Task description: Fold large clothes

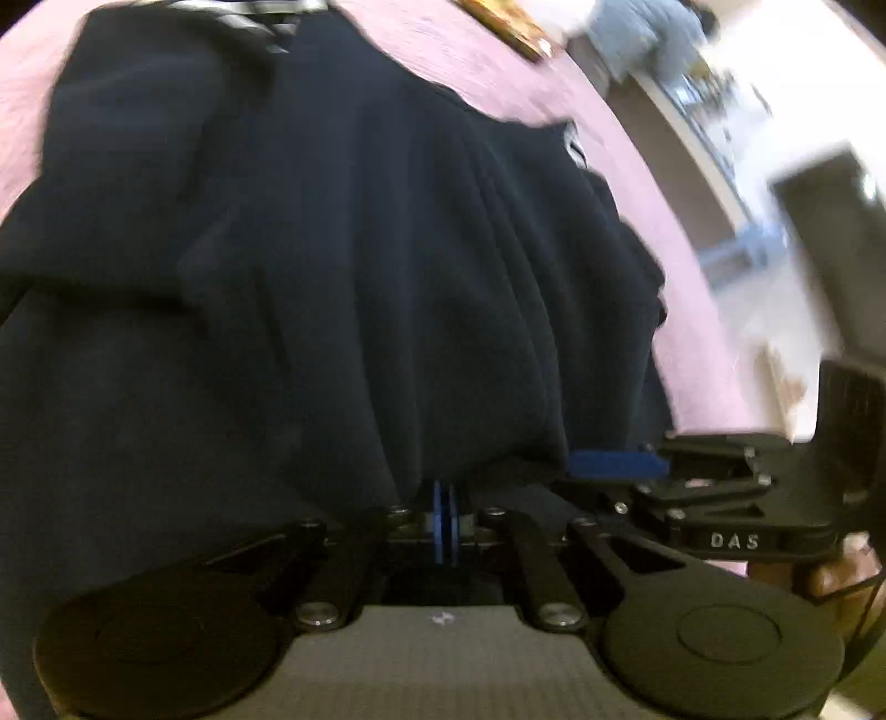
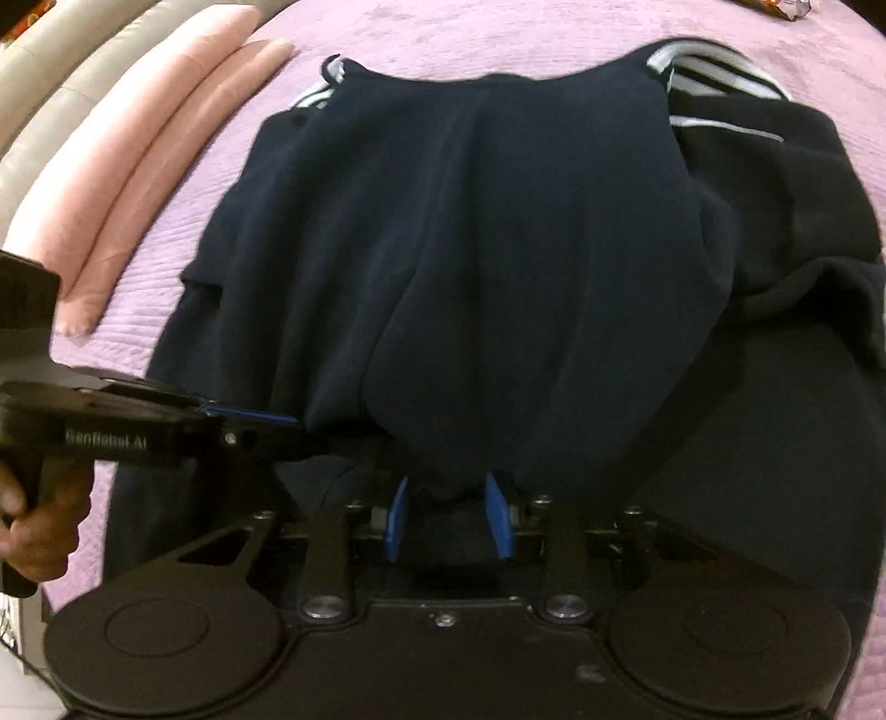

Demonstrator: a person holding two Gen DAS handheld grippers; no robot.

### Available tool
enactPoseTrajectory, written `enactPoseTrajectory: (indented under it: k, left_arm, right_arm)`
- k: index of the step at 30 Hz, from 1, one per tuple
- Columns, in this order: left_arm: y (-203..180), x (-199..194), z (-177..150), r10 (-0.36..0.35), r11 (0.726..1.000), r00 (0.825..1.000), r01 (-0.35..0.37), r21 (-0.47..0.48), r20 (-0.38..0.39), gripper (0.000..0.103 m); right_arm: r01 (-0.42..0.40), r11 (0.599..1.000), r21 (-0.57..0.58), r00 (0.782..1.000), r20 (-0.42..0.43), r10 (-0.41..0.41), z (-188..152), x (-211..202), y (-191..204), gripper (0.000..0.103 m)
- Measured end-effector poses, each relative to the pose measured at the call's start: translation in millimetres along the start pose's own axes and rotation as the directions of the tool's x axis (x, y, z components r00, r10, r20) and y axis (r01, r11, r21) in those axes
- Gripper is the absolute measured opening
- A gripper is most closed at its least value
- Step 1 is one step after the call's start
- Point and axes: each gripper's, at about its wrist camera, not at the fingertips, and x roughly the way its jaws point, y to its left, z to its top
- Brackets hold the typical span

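Observation:
A large dark navy garment (image 1: 332,249) with white stripes lies on a pink bedspread (image 1: 454,50); it also fills the right wrist view (image 2: 498,249). My left gripper (image 1: 446,498) is shut on the garment's near edge, its blue pads pressed together with the cloth bunched above them. My right gripper (image 2: 448,498) has its blue fingers (image 2: 397,518) partly apart around a bunch of the same edge. Each gripper shows from the side in the other's view, the right one (image 1: 614,464) and the left one (image 2: 249,415), close beside each other.
Two pink pillows (image 2: 144,183) lie at the bed's left side beside a beige headboard (image 2: 66,88). A striped sleeve (image 2: 714,83) sticks out at the garment's far right. A room with furniture (image 1: 775,194) is blurred beyond the bed's right edge.

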Motion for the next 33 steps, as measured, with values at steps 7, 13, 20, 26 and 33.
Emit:
enactPoseTrajectory:
  k: [7,13,20,26,33]
  left_arm:
    - [-16.8,-33.1,22.2,-0.003,0.998,0.988,-0.008,0.069,0.157,0.020]
    - [-0.2,-5.8,12.7,0.119,0.993,0.989,-0.118,-0.010,0.092,0.014]
    - [4.6,-13.2,6.5,0.081,0.996,0.992,-0.078,-0.032,0.094,0.015]
    - [7.4,-17.6,-7.7,0.102,0.994,0.991,-0.106,0.038,0.085,0.019]
    - [18.8,-18.2,-6.7,0.062,0.998,0.995,-0.062,0.007,0.082,0.018]
  right_arm:
    - [0.096,0.992,0.080,0.977,0.186,-0.109,36.3,-46.9,-10.3,0.051]
    - [0.241,0.933,0.268,0.964,0.047,-0.262,34.0,-4.3,-47.8,0.031]
    - [0.188,0.832,0.522,0.918,0.207,-0.337,44.7,-55.1,-96.6,0.039]
    - [0.098,0.822,0.561,0.928,0.248,-0.280,65.7,-38.3,-120.6,0.022]
    - [0.258,0.700,0.666,0.914,0.066,-0.401,26.5,-26.8,-158.9,0.000]
